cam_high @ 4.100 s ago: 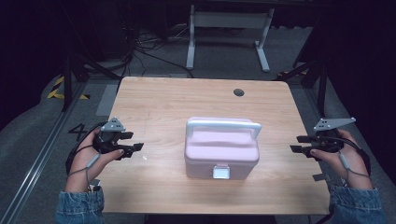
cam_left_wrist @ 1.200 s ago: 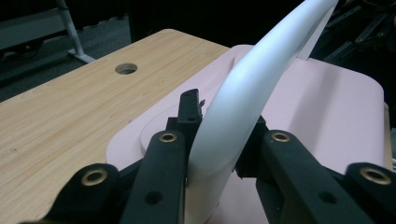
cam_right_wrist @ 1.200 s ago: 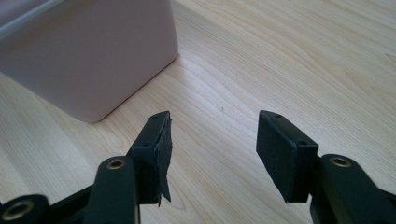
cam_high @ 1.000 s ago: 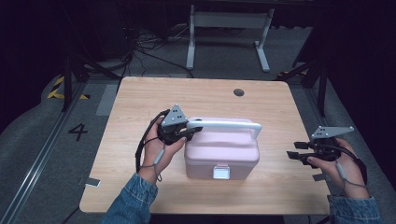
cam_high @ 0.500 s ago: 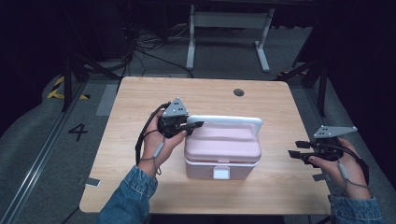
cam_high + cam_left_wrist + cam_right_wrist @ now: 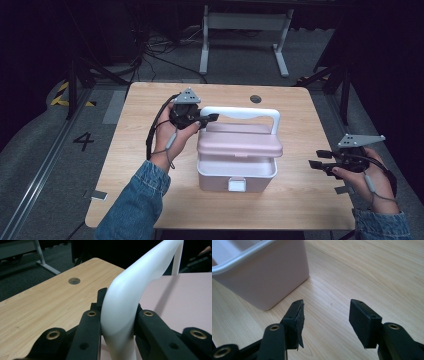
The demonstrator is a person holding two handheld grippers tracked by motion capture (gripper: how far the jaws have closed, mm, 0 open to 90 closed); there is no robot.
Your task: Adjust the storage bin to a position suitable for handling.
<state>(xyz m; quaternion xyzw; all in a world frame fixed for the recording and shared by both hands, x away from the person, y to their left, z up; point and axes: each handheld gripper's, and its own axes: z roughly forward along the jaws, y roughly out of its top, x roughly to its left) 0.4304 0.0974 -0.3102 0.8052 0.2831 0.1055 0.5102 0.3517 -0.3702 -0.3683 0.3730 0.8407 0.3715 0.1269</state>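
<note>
**Left fingers clamp the box handle, lid lifted off the base**

At the near right edge of the table [image 6: 150, 200], the right gripper [image 6: 320, 159] lies low over the wood with its fingers [image 6: 359, 315] released and nothing between them; it points left towards the box, well apart from it.

In the middle of the table sits the pale pink box [image 6: 236, 175], its white latch [image 6: 236, 185] facing the near edge. The pink lid [image 6: 240, 142] hangs just above the base, leaving a gap along the rim. What lies inside the box cannot be told.

Farther back, the white handle [image 6: 250, 114] arches over the lid. The left gripper [image 6: 207, 119] grasps its left corner, fingers [image 6: 90, 325] clenched tight on the white bar from both sides. Beyond it, a round hole [image 6: 255, 99] lies in the far table top.
</note>
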